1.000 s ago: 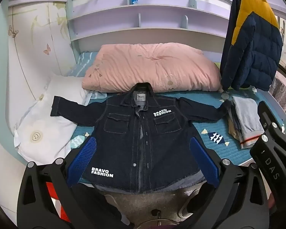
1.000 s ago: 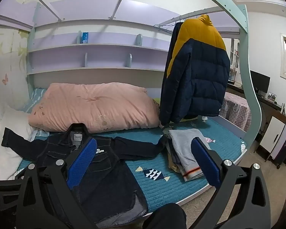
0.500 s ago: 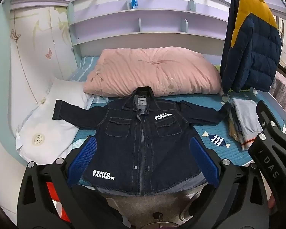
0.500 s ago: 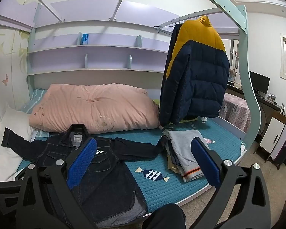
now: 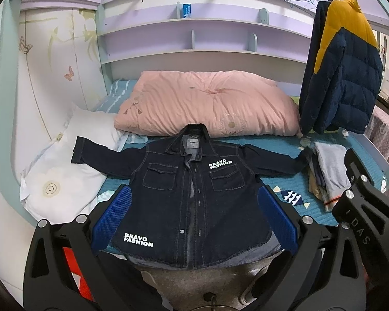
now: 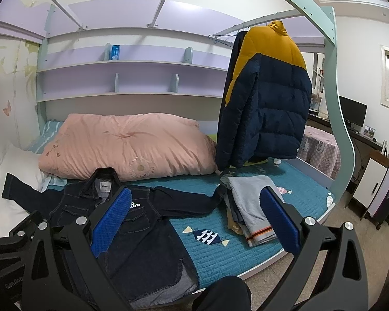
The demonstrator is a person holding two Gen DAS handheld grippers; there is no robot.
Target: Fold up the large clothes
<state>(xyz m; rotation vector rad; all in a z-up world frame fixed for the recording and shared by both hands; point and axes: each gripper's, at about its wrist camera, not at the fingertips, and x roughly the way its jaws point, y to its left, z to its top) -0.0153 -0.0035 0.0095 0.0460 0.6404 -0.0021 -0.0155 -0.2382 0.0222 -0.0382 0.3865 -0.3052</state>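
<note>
Fingers (image 5: pixel 111 216) with blue pads on the left gripper (image 5: pixel 193 219) stand wide apart and hold nothing. Both pads hang in the air in front of the bed, one on each side of the jacket's bottom edge, so the whole jacket shows between them. My guess is they are spread like this to be ready for a grab.

On the right gripper (image 6: pixel 193 219) the pads are wide apart too, with nothing between them. It points more to the right side of the bed, and its black frame shows at the right edge of the left camera's picture, so the two grippers are close side by side.

Next comes the dark jacket (image 5: pixel 192 194), the thing to fold. It lies flat on the blue bed cover (image 6: pixel 220 254), front side up, buttons closed, both sleeves stretched straight out. Its bottom edge hangs a little over the near side of the bed. Laid out flat like that, it looks ready for the first fold, which has not begun.

Just past the right sleeve sits a small pile of clothes (image 6: pixel 251 207). The left sleeve rests on a white pillow (image 5: pixel 64 171). Behind the collar is a big pink quilt (image 5: pixel 207 103). Farther back, a blue and yellow puffy coat (image 6: pixel 267 98) hangs from a rail.
</note>
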